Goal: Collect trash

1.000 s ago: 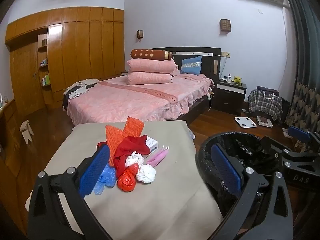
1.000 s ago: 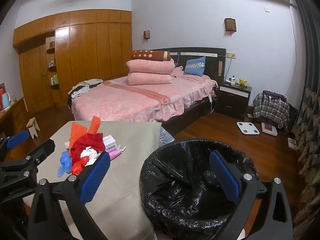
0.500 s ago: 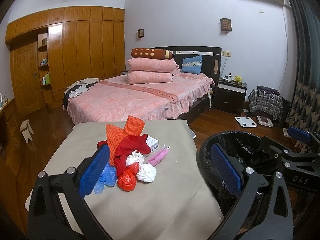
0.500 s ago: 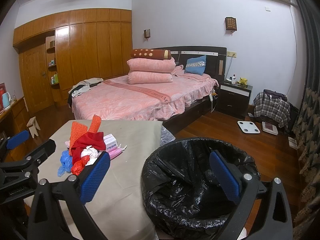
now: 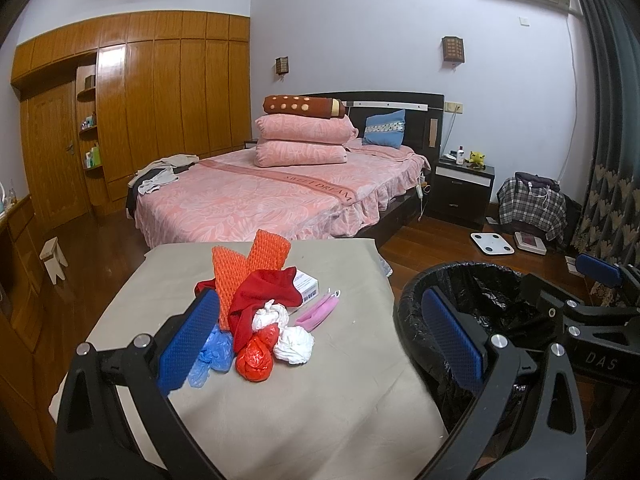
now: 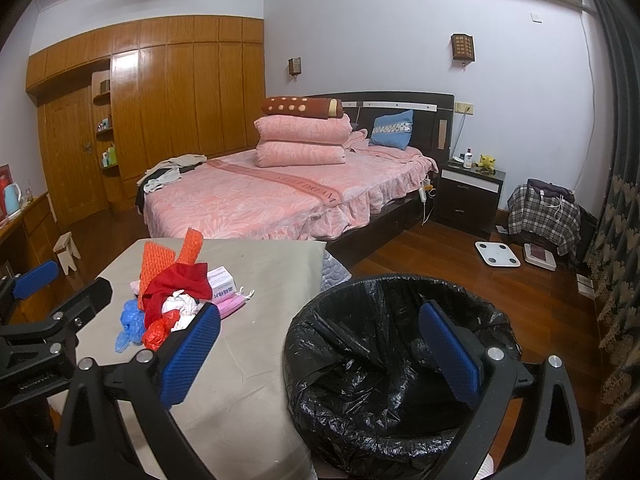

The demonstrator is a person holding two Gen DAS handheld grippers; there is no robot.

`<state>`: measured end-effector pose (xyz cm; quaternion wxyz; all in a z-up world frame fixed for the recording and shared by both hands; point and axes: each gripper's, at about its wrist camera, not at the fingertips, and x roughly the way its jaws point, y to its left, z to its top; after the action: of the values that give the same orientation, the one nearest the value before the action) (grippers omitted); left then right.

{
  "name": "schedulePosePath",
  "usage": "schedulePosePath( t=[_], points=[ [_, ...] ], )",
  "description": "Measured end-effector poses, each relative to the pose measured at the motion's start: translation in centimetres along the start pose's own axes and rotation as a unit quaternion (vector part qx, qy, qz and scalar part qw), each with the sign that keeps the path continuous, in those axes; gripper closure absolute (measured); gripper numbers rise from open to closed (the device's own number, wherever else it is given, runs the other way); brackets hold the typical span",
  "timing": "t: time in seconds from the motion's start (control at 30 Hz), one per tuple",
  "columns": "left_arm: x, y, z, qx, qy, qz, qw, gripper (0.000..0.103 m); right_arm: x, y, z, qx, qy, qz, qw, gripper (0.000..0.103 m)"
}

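A pile of trash lies on the grey-covered table (image 5: 320,408): an orange foam net (image 5: 248,268), a red cloth (image 5: 264,292), two white wads (image 5: 294,344), a red bag ball (image 5: 254,358), a blue bag (image 5: 214,352), a small white box (image 5: 306,284) and a pink item (image 5: 318,310). The pile also shows in the right wrist view (image 6: 172,292). A bin lined with a black bag (image 6: 384,360) stands right of the table. My left gripper (image 5: 320,340) is open and empty, hovering before the pile. My right gripper (image 6: 320,352) is open and empty at the bin's near rim.
A pink bed (image 5: 260,196) stands behind the table, with a wooden wardrobe (image 5: 160,112) at the left wall. A nightstand (image 5: 464,184), a white scale (image 5: 491,243) and a plaid bag (image 5: 528,204) are on the wooden floor at right. A small stool (image 5: 54,258) stands at left.
Both grippers have drifted very slightly; the view has barely shifted. Nothing was picked up or moved.
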<state>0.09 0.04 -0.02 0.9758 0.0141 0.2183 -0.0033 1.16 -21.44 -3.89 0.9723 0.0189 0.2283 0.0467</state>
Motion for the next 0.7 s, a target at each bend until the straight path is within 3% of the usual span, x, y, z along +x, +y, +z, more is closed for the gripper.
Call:
schedulePosePath(
  t=[0.7],
  points=[
    [-0.13,0.33,-0.43,0.0,0.001,0.0,1.0,0.005,0.07,0.05,0.1,-0.001,0.001,0.0,1.0,0.006]
  ],
)
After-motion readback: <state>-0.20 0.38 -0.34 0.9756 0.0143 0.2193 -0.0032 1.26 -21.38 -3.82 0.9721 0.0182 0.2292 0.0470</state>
